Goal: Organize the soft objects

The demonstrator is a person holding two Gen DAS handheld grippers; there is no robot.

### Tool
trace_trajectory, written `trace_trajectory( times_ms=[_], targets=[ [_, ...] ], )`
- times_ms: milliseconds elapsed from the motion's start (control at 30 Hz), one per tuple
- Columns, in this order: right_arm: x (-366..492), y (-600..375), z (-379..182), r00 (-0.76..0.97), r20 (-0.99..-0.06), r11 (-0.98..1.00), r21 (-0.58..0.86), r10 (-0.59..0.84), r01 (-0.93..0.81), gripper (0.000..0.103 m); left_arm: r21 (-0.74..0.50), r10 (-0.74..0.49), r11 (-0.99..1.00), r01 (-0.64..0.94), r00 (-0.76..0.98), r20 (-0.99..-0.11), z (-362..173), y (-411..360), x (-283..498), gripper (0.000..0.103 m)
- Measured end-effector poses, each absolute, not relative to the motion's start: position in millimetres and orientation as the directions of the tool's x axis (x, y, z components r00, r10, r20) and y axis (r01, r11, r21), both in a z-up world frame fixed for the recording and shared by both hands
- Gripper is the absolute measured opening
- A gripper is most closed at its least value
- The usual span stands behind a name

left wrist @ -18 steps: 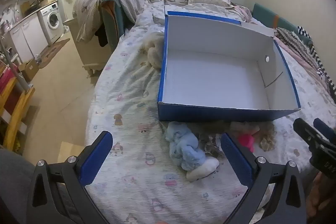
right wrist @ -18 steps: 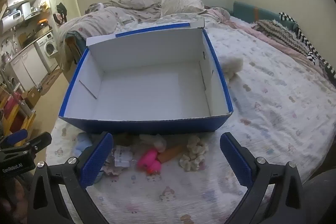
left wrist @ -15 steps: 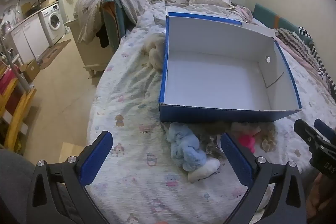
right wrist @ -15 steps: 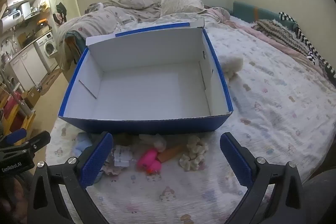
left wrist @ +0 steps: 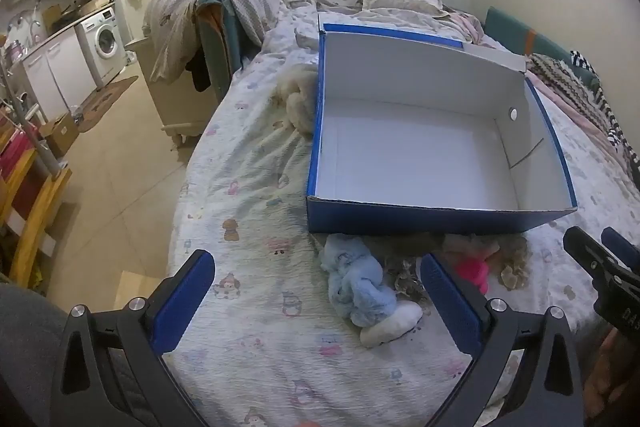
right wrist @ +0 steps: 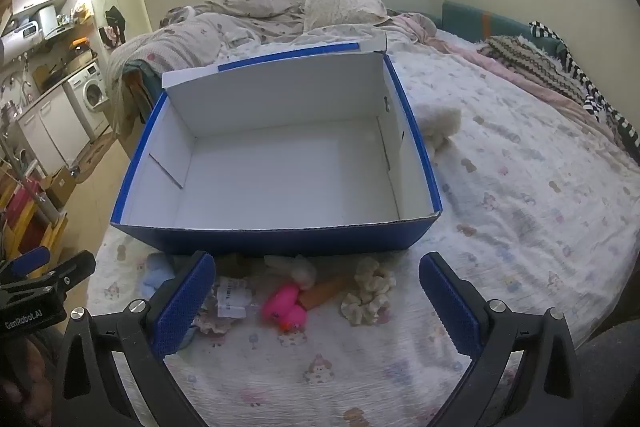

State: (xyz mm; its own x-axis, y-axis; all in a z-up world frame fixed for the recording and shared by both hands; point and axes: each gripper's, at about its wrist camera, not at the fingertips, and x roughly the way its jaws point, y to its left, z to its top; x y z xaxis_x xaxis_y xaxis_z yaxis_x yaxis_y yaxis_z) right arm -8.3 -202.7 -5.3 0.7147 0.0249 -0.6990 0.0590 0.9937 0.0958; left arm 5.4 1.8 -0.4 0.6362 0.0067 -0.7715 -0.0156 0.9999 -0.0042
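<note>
Bed (right wrist: 520,187), patterned sheet, carries everything listed. Blue box (right wrist: 280,241), white inside, open-topped and empty, sits in the middle of the bed; a cream fluffy item (right wrist: 440,123) lies against its far outer side, well apart from the rest. Left gripper (left wrist: 316,303) and right gripper (right wrist: 316,301): both hover above the near edge of the bed, tilted downward, fingers spread wide, nothing between them. Soft objects, in a loose row just in front of the box's near wall: light blue plush (left wrist: 360,287) with a white end, at the left of the row; cream scrunchie (right wrist: 370,293) at the right; pink duck toy (right wrist: 286,311) between them, touching a brown piece (right wrist: 330,291); a small frilly item with a paper tag (right wrist: 232,301) beside the plush. Step in hand, as judged: the start, approach before a first pick, nothing yet boxed. Next move calls for lowering one gripper over a single item, likely the plush for the left, closing on it without snagging the sheet, then lifting it over the box's wall.
</note>
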Motion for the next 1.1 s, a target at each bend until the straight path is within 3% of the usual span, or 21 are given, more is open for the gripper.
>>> trace_trajectory(
  times_ms=[1100],
  targets=[
    [-8.6, -202.4, -4.2, 0.716, -0.698, 0.994, 0.095, 0.022, 0.061, 0.103, -0.003, 0.010, 1.000, -0.018, 0.644, -0.765, 4.3, 3.2, 1.8, 0.103]
  ],
)
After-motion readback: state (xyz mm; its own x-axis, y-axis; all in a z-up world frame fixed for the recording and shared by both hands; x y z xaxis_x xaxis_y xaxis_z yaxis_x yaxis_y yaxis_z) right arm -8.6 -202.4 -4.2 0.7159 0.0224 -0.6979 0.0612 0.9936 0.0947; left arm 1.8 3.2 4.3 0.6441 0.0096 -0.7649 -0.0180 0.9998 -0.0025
